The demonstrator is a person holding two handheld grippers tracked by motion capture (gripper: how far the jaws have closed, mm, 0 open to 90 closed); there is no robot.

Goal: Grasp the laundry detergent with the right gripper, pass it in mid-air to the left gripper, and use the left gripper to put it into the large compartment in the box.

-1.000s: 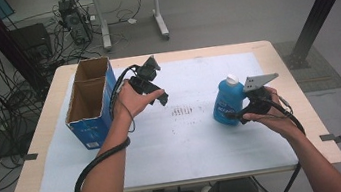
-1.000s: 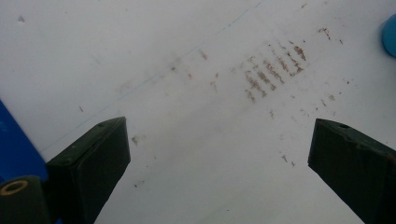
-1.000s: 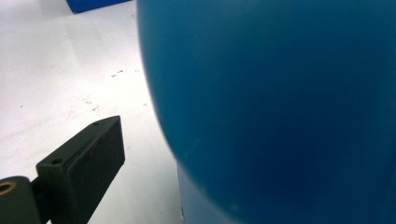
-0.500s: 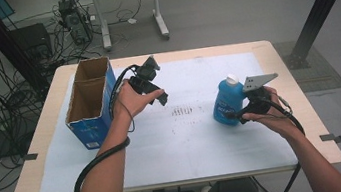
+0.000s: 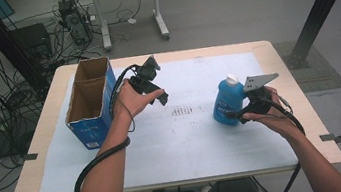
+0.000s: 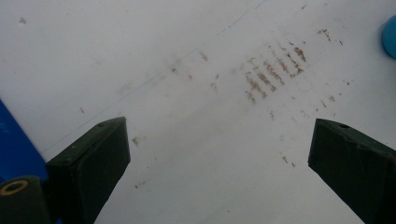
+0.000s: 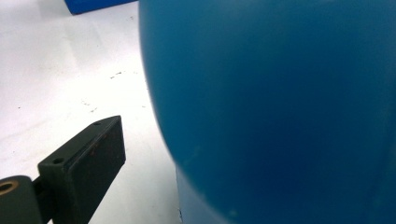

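One blue bottle [image 5: 227,102], one open box [image 5: 89,101], two grippers.

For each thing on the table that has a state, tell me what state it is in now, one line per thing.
Blue bottle: upright on the white mat, white cap on, right beside the right gripper.
Cardboard box: upright, top flaps open, inside looks empty.
Left gripper: open, jaws wide apart, nothing between them, held above the mat.
Right gripper: at the bottle's side; one jaw shows with a gap to the bottle, so grip cannot be told.
White mat: flat, brown stains near its middle.
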